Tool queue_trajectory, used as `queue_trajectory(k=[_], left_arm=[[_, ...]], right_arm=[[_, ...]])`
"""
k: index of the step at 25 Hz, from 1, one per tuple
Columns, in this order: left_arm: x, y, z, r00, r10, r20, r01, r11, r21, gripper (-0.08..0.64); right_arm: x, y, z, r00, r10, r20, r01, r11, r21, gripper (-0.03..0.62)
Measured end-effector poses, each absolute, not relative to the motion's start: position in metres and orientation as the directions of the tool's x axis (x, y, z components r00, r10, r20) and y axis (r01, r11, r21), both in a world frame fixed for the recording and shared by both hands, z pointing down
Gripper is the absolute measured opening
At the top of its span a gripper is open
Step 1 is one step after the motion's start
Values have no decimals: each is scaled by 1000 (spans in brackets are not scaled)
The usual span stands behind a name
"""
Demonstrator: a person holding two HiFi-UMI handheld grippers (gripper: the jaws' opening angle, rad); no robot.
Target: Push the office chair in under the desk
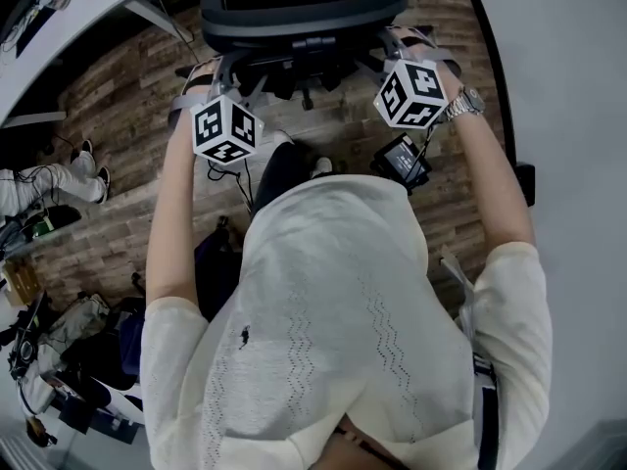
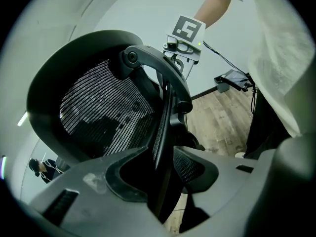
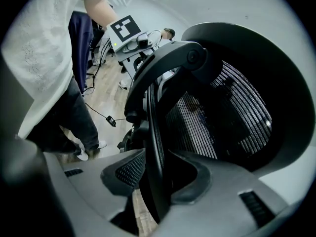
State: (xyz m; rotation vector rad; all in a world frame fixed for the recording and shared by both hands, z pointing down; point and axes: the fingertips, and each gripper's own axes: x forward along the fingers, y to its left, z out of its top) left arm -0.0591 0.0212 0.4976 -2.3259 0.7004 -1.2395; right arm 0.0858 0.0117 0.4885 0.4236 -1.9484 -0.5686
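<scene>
Shirt [image 1: 333, 302] foremost, chair [image 1: 294, 13] cropped above

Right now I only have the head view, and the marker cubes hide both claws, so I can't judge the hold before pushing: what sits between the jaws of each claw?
Observer: In the left gripper view, the left claw has the backrest's black rim edge-on between its jaws, which look closed on it.
Operator: And the right one?
Observer: Same there. The right gripper view shows the right claw with a jaw on either side of that rim, pads against it.
Operator: Is any mesh pinched?
Observer: The mesh begins right beside the rim, above one jaw. Whether a pad touches it I can't tell.
</scene>
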Motion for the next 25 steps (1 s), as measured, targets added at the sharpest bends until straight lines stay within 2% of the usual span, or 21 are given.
queue_trajectory(k=[25], left_arm=[[-59,9,493,496,-610,618,-225,-778,-587,163]], right_arm=[[86,3,485,-455,-523,721,-61,826,561,143]])
